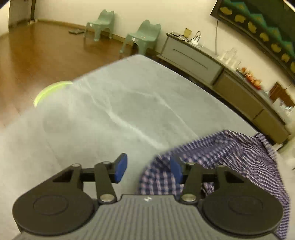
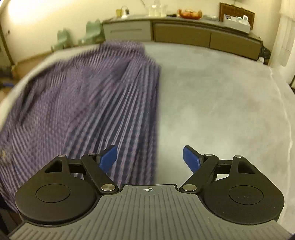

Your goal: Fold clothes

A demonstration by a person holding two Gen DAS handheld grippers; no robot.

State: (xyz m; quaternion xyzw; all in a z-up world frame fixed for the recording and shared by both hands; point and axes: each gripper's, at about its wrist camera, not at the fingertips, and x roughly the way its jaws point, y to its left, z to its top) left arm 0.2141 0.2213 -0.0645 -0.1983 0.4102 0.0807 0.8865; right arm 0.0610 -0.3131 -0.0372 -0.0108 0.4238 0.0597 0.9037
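Note:
A blue, purple and white checked garment lies rumpled on the grey table, at the lower right of the left wrist view. My left gripper is open; its right pad sits at the cloth's left edge and its left pad is over bare table. In the right wrist view the same garment spreads over the left half of the table, blurred. My right gripper is open, straddling the garment's straight right edge, with the left pad over cloth and the right pad over table.
A long low cabinet with cables, glassware and fruit runs along the wall beyond the table. Two pale green plastic chairs stand on the wooden floor. A yellow-green curved object peeks past the table's left edge.

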